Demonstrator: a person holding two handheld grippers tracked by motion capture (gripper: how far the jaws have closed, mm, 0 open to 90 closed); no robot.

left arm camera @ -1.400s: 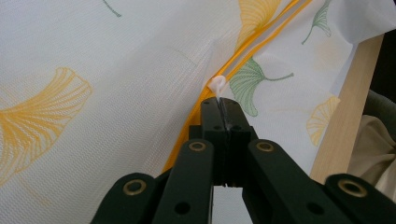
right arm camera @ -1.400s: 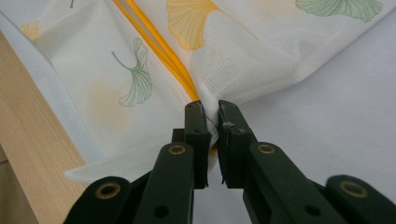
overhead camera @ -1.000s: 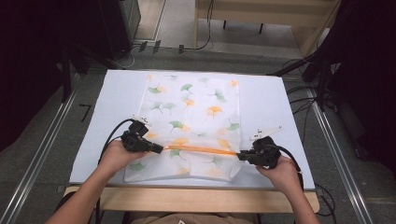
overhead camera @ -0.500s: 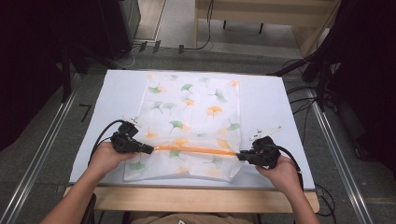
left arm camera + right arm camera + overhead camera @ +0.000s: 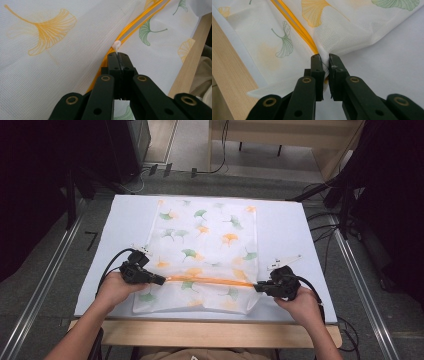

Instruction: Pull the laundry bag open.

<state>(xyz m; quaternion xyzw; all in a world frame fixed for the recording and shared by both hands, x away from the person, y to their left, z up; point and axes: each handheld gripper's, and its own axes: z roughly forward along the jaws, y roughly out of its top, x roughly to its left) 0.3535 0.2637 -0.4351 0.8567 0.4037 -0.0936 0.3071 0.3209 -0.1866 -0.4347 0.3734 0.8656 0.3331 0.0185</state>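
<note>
I see a white mesh bag (image 5: 205, 252) printed with green and orange leaves lying flat on the pale table cover (image 5: 295, 227), its orange zipper (image 5: 210, 280) running across near the front edge. My left gripper (image 5: 161, 280) is clamped on the white zipper pull (image 5: 116, 45) at the zipper's left end. My right gripper (image 5: 257, 288) pinches the bag's fabric at the zipper's right end, at the bag's right edge.

Table: you work at a wooden table (image 5: 210, 332) under a pale sheet (image 5: 285, 227).
Floor: grey floor (image 5: 45, 265), metal rails (image 5: 42, 287).
</note>
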